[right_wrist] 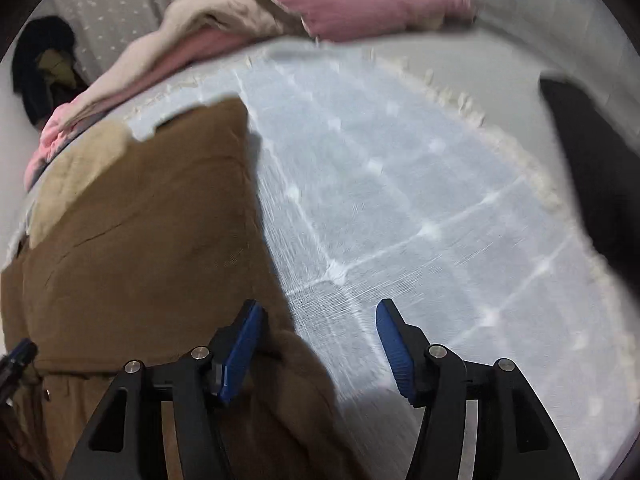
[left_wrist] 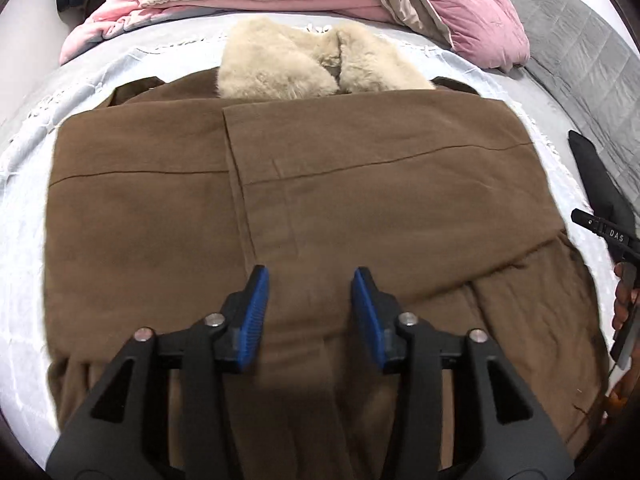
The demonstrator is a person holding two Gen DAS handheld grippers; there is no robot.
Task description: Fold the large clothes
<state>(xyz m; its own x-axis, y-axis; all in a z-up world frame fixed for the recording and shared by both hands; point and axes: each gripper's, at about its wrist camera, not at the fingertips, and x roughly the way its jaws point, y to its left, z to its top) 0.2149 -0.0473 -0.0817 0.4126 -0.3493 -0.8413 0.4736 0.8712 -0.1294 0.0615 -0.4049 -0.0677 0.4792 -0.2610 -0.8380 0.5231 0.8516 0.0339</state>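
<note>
The brown coat [left_wrist: 304, 208] lies folded on the pale blue blanket [right_wrist: 400, 208], directly under the left gripper [left_wrist: 310, 308], whose 2 blue-padded fingers [left_wrist: 256, 312] stand apart over the cloth and hold nothing. The right gripper [right_wrist: 320, 348] is spread wide and empty too, its left finger [right_wrist: 240, 356] above the coat's right edge and its right one over bare blanket; beyond lie the coat's cream fur collar [left_wrist: 316, 64] and a heap of pink bedding [left_wrist: 476, 16]
</note>
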